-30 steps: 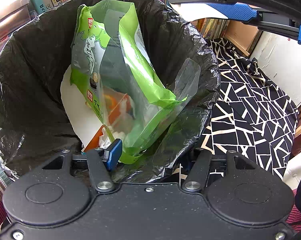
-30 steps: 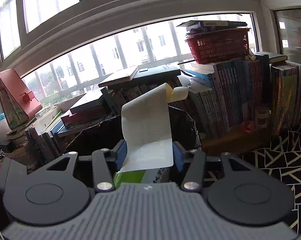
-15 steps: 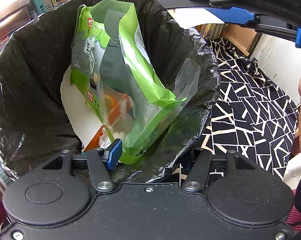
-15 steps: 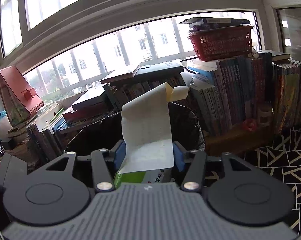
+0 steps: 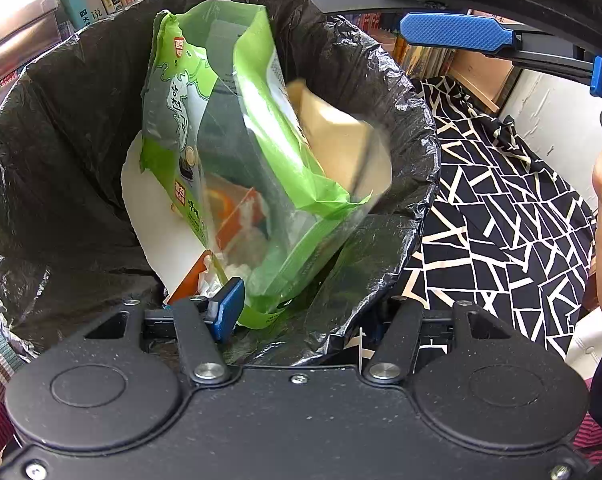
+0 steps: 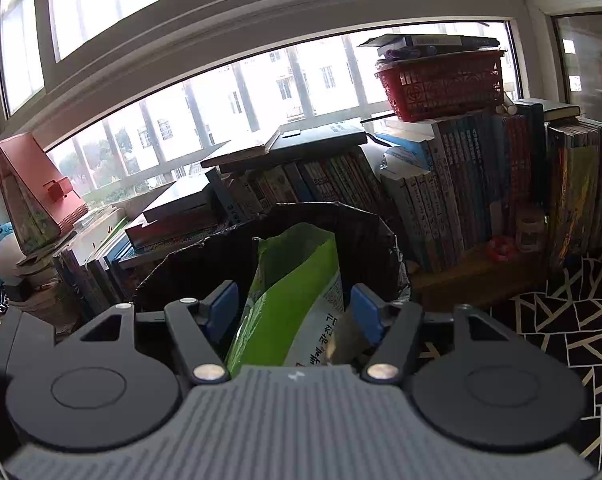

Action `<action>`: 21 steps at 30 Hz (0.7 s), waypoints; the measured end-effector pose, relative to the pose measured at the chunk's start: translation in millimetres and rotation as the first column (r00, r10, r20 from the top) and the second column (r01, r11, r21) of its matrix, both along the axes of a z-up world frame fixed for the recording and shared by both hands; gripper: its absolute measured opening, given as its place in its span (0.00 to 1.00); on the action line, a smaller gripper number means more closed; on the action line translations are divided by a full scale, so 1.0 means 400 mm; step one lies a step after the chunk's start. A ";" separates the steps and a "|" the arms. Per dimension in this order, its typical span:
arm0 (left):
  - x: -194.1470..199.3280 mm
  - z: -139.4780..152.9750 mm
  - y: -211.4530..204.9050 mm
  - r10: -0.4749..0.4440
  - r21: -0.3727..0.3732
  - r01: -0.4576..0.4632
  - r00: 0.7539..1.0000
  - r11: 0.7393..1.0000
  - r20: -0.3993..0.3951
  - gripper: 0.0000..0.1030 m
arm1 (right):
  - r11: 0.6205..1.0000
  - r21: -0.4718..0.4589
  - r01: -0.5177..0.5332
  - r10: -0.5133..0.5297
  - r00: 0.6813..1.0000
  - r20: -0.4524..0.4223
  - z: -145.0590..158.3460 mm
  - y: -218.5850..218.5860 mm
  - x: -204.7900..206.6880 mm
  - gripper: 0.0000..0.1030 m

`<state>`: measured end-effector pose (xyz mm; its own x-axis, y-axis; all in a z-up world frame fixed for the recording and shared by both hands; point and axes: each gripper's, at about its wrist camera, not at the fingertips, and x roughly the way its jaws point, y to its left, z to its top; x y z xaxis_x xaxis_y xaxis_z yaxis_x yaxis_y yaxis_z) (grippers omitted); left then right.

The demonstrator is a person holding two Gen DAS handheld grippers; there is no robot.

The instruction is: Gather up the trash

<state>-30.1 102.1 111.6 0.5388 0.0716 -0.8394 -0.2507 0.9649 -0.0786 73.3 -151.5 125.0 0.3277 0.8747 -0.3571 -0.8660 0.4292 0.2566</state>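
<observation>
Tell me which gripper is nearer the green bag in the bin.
Left. The left gripper sits at the bin's near rim, one finger touching the green bag's bottom corner. The right gripper hangs open above the bag's top, clear of it.

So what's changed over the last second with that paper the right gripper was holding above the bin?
The right hand-held gripper opened and let go of the paper, which now shows blurred, falling into the black-lined bin beside the green bag. The left hand-held gripper, at the bin's near rim, the green bag and the other trash have not moved.
</observation>
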 end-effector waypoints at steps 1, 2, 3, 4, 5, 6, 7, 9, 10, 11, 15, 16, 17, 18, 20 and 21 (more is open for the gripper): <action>0.000 0.000 0.000 0.000 0.000 0.000 1.000 1.000 0.000 0.56 | 1.000 0.001 0.000 0.000 1.000 0.000 0.000 -0.001 0.000 0.73; 0.000 0.000 0.000 0.000 0.000 0.000 1.000 1.000 0.000 0.56 | 1.000 0.001 0.001 -0.001 1.000 0.000 0.001 -0.001 0.001 0.74; 0.000 0.000 0.000 0.000 0.000 0.000 1.000 1.000 0.000 0.56 | 1.000 0.002 0.002 -0.002 1.000 0.000 0.001 -0.001 0.000 0.74; 0.000 0.000 0.000 0.000 0.000 0.000 1.000 1.000 0.000 0.56 | 1.000 0.002 0.003 -0.003 1.000 0.000 0.001 -0.002 0.000 0.74; 0.000 0.000 0.000 0.000 0.001 0.000 1.000 1.000 0.000 0.56 | 1.000 0.002 0.003 -0.003 1.000 0.000 0.001 -0.001 0.001 0.75; 0.000 0.000 -0.001 -0.001 0.003 0.001 1.000 1.000 0.000 0.56 | 1.000 0.002 0.005 -0.005 1.000 0.000 0.002 -0.002 0.001 0.75; -0.001 0.000 -0.002 -0.001 0.005 0.001 1.000 1.000 0.000 0.56 | 1.000 0.002 0.007 -0.007 1.000 0.000 0.002 -0.002 0.003 0.77; -0.003 0.002 -0.004 -0.001 0.010 0.001 1.000 1.000 0.005 0.56 | 1.000 0.004 0.014 -0.014 1.000 0.001 0.003 -0.004 0.005 0.79; -0.005 0.005 -0.006 -0.001 0.012 0.001 1.000 1.000 0.009 0.56 | 1.000 0.006 0.018 -0.018 1.000 0.001 0.003 -0.005 0.005 0.80; -0.008 0.009 -0.008 -0.001 0.014 0.001 1.000 1.000 0.015 0.56 | 1.000 0.007 0.021 -0.021 1.000 0.001 0.003 -0.006 0.006 0.81; -0.015 0.027 -0.013 0.001 0.043 -0.002 0.999 0.999 0.041 0.57 | 0.999 0.013 0.045 -0.045 0.999 0.004 0.007 -0.012 0.009 0.86; -0.017 0.031 -0.015 0.001 0.054 -0.003 0.999 0.999 0.048 0.57 | 0.999 0.014 0.053 -0.053 0.999 0.004 0.009 -0.014 0.010 0.86; -0.019 0.035 -0.016 0.001 0.061 -0.004 0.999 0.998 0.054 0.57 | 0.998 0.016 0.060 -0.060 0.998 0.003 0.009 -0.016 0.012 0.87; -0.020 0.040 -0.016 0.002 0.067 -0.006 0.998 0.998 0.062 0.58 | 0.998 0.017 0.068 -0.068 0.998 0.002 0.010 -0.018 0.013 0.88; -0.024 0.052 -0.018 0.006 0.074 -0.013 0.997 0.997 0.082 0.58 | 0.996 0.021 0.082 -0.082 0.997 0.003 0.013 -0.022 0.014 0.89; -0.025 0.058 -0.018 0.009 0.080 -0.017 0.996 0.997 0.091 0.58 | 0.996 0.023 0.089 -0.089 0.996 0.005 0.014 -0.025 0.015 0.89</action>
